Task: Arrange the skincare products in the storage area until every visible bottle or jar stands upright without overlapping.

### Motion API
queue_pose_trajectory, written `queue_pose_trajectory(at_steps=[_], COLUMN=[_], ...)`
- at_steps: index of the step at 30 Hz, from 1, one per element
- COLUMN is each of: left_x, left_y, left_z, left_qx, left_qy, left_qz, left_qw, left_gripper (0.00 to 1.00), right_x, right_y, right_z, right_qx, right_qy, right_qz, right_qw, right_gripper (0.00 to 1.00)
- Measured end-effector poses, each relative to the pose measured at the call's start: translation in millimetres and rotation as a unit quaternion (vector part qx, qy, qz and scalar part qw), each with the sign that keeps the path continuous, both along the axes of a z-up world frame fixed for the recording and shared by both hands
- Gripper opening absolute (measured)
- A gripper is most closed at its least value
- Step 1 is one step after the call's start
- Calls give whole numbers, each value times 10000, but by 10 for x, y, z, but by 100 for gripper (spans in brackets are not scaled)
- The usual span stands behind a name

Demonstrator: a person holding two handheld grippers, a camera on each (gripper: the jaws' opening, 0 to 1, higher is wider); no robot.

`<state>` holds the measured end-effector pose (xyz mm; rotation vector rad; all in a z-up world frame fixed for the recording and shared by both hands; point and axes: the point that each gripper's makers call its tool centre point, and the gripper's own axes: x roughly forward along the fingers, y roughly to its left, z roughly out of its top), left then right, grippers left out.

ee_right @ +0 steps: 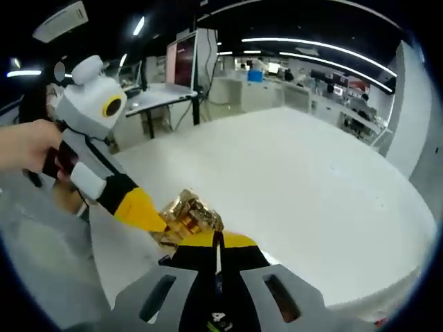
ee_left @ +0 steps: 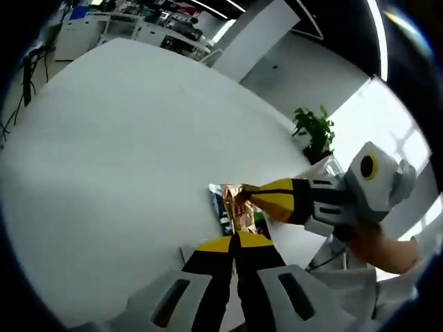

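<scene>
Now, left gripper view: left gripper [ee_left: 234, 242] jaws together on gold-wrapped item [ee_left: 239, 211], at white table [ee_left: 124, 159] edge; right gripper [ee_left: 250, 196] touches it.
Right gripper view: right gripper [ee_right: 216, 240] clamps gold-wrapped item [ee_right: 188, 216]; left gripper [ee_right: 154, 220] tips meet it.

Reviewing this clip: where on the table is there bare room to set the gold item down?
The white table lies bare beyond the gold crinkled item, out to its far edge. It is crowded only at the near edge, where the left gripper and right gripper meet on that item.
</scene>
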<state>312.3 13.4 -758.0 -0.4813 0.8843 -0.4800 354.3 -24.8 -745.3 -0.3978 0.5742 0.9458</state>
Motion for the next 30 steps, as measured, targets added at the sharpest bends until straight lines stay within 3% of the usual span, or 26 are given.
queue_pose_trajectory(at_steps=[5,12,14,16,23,30], left_x=[111,242,323,288,351,293], left_y=[22,59,86,83,136,87], left_z=[-166,-394,-508,-488,-698,-745], left_qx=[145,287,278,315,312,429], left_qy=[132,305,384,439,696,795], left_qz=[-98,-197,-202,-218,-208,-286], left_qw=[9998,9989,9987,9983,9969,9955], left_gripper=[6,6,6,6,6,6], right_x=[132,251,275,268,269,258], right_y=[39,51,50,36,23,30], right_z=[-275,-489,-540,-568,-704,-777], right_qx=[-212,-502,-599,-676,-922,-1037], right_qy=[148,180,220,232,356,483], right_qz=[-97,-125,-133,-118,-93,-73], right_qw=[9996,9985,9979,9974,9951,9934], right_gripper=[1,1,1,1,1,1])
